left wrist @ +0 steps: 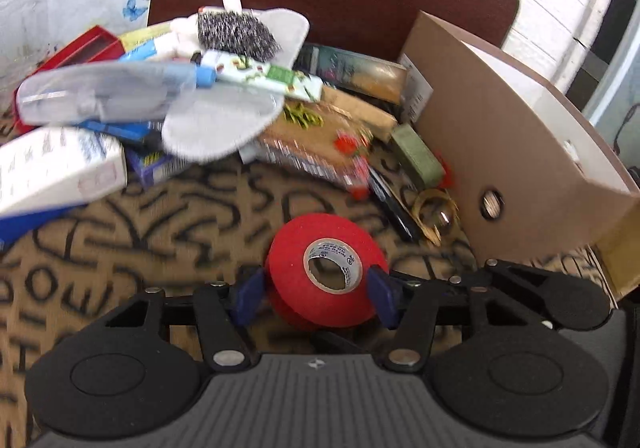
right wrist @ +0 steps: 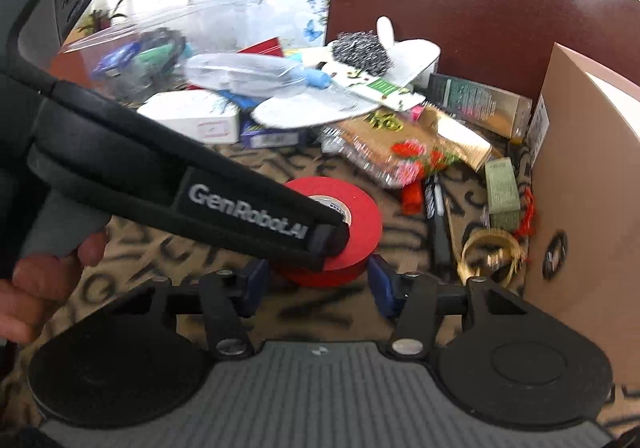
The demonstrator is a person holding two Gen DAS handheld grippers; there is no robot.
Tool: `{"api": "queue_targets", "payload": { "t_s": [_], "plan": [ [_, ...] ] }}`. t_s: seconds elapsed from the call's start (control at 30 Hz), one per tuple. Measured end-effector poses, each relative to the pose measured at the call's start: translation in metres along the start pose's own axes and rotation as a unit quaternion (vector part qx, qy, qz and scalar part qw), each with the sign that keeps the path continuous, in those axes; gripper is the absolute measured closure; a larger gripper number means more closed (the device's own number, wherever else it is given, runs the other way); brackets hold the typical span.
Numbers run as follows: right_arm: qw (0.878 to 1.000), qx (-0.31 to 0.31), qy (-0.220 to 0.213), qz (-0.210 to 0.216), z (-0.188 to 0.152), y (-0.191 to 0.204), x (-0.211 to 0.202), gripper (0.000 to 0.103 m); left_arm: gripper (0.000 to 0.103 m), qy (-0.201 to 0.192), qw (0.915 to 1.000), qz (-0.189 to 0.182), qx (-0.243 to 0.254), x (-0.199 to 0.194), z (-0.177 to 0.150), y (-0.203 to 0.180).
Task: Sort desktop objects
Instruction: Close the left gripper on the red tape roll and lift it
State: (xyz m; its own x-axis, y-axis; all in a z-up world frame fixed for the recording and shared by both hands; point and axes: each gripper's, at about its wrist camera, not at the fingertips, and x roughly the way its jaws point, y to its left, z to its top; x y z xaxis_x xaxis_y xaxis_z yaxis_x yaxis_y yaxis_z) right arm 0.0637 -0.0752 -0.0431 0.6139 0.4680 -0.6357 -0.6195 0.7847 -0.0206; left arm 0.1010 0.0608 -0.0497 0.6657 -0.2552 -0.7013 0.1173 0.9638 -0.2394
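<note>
A red tape roll [left wrist: 292, 260] sits between the two blue pads of my left gripper [left wrist: 316, 280], and both pads rest against its sides. It lies over the tan cloth with black letters [left wrist: 120, 248]. In the right wrist view the same tape roll [right wrist: 360, 224] lies just ahead of my right gripper [right wrist: 318, 270]. Those blue pads flank the roll's near edge, and a gap shows on the left side. One black finger [right wrist: 248, 208] of my left gripper crosses over the tape from the left and hides part of it.
A tall cardboard box [left wrist: 500, 136] walls off the right. Behind the tape is a pile: a clear bottle [left wrist: 100, 92], steel scourer [left wrist: 236, 34], white insole [left wrist: 216, 128], green box [left wrist: 416, 156], black pen [left wrist: 392, 208] and gold ribbon roll [left wrist: 434, 212]. A hand [right wrist: 36, 288] is at lower left.
</note>
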Motion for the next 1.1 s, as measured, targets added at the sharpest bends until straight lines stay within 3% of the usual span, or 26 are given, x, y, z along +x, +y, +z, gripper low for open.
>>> {"api": "queue_targets", "payload": {
  "t_s": [0.33,0.43,0.47,0.6,0.73,0.93,1.03,1.1],
  "plan": [
    [1.0,0.01,0.013,0.015,-0.039,0.015,-0.049,0.052,0.046,0.012,0.9994,0.005,0.031,-0.033,-0.042,-0.03],
    [1.0,0.019,0.011,0.02,-0.04,0.014,-0.051,0.047,0.044,0.012,0.9994,0.016,0.03,-0.033,-0.041,-0.032],
    [1.0,0.021,0.009,0.019,-0.04,0.014,-0.051,0.041,0.043,0.012,0.9993,0.02,0.028,-0.032,-0.04,-0.033],
    [0.999,0.027,0.008,0.018,-0.042,0.011,-0.05,0.039,0.039,0.013,0.9994,0.026,0.02,-0.03,-0.038,-0.031],
    [0.999,0.029,0.007,0.02,-0.042,0.011,-0.049,0.038,0.048,0.014,0.9996,0.015,0.02,-0.03,-0.036,-0.031],
    [0.999,0.026,0.005,0.022,-0.04,0.012,-0.046,0.034,0.049,0.007,0.9995,0.023,0.021,-0.031,-0.032,-0.032],
    [0.999,0.028,0.005,0.02,-0.041,0.012,-0.04,0.033,0.066,0.015,0.9991,0.031,0.024,-0.026,-0.033,-0.031],
    [0.999,0.026,0.003,0.019,-0.041,0.012,-0.039,0.034,0.067,0.016,0.9989,0.036,0.024,-0.025,-0.034,-0.03]
  ]
}}
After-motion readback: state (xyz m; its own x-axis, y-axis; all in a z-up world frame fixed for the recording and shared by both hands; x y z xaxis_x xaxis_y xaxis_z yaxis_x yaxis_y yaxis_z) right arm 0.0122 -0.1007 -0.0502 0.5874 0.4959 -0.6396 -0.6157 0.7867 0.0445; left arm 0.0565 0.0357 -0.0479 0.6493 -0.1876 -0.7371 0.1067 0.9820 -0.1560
